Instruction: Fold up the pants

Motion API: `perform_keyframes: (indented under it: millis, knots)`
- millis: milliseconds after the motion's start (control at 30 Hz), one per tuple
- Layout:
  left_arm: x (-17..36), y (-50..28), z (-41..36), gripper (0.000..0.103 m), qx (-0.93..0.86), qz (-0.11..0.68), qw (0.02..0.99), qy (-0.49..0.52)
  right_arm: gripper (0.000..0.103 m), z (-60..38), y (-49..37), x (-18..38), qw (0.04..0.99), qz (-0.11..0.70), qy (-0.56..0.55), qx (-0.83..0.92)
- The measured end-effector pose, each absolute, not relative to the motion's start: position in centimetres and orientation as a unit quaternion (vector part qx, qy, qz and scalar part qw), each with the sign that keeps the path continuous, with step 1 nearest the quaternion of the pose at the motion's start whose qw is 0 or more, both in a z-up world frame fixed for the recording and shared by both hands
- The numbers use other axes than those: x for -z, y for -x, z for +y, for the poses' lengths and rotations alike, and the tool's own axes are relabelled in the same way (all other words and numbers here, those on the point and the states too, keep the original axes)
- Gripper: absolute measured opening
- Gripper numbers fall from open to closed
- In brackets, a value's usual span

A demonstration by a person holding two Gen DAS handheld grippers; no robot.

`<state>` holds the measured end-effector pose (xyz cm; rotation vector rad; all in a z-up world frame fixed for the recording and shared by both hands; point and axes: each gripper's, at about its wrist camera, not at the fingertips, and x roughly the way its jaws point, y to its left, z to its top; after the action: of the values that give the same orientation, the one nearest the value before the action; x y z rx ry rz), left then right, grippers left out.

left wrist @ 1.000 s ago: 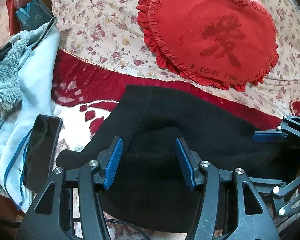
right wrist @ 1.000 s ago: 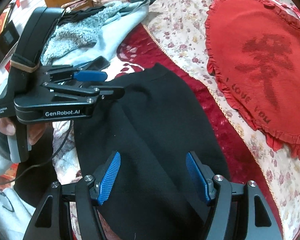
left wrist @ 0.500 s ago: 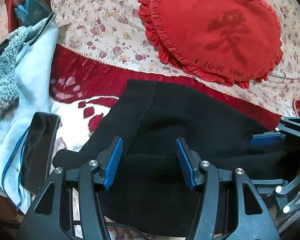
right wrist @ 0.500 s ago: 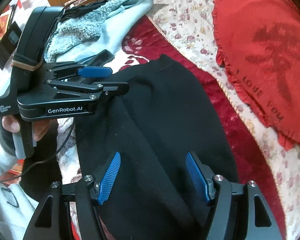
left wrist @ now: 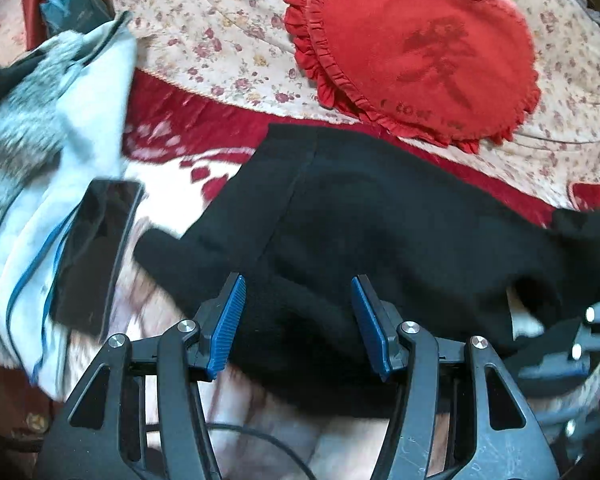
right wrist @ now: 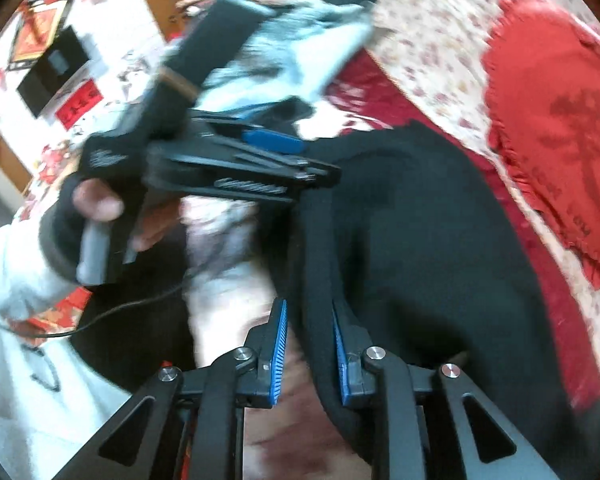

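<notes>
Pants [left wrist: 380,216] black on bed, right tool [right wrist: 309,344] clamped on edge, left tool [left wrist: 298,320] spread wide above fabric.

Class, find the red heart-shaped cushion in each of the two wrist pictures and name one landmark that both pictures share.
Left wrist view: the red heart cushion lies at the upper right, on the floral sheet, beyond the black pants.
Right wrist view: the cushion runs down the right edge, partly cut off.
Shared landmark: the black pants, in the middle of both.
</notes>
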<state>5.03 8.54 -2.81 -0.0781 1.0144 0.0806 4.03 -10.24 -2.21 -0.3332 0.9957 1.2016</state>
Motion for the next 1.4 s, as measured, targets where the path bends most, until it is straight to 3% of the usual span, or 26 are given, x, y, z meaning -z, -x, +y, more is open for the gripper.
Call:
perform_keyframes:
  millis: [167,267,300,500,633,800,933,1167,1400]
  knots:
    - [4.1,-1.1,9.1,0.055,-0.05,0.496,0.866,0.037,0.022,-10.0,1.4,5.8,0.725,0.449,0.148,-0.5]
    - [5.5,-0.2,9.7,0.055,-0.056,0.514,0.855,0.052,0.022,-10.8,2.1,8.5,0.747,0.476,0.062,-0.461]
    - [5.7,0.1,10.0,0.06,-0.054,0.513,0.854,0.065,0.022,-11.3,2.3,8.8,0.749,0.479,0.036,-0.456]
    - [4.6,1.8,10.3,0.063,-0.06,0.503,0.859,0.071,0.025,-14.0,3.0,6.2,0.774,0.474,0.007,-0.419]
    - [3.2,2.4,9.2,0.063,-0.05,0.488,0.868,0.074,0.043,-16.6,1.6,2.1,0.834,0.427,0.005,-0.349]
    - [2.0,2.1,6.1,0.063,-0.015,0.476,0.877,0.065,0.044,-18.6,-2.0,0.0,0.879,0.407,-0.017,-0.246]
    - [1.9,1.4,3.5,0.063,0.011,0.476,0.878,0.048,0.044,-17.9,-3.9,-0.6,0.895,0.4,0.028,-0.193]
    - [4.0,0.4,-1.3,0.063,0.064,0.502,0.863,0.02,0.046,-20.8,-4.3,-1.4,0.895,0.401,-0.009,-0.194]
    - [4.8,0.5,-4.3,0.063,0.09,0.51,0.855,-0.004,0.045,-19.9,-8.0,2.0,0.867,0.467,0.046,-0.167]
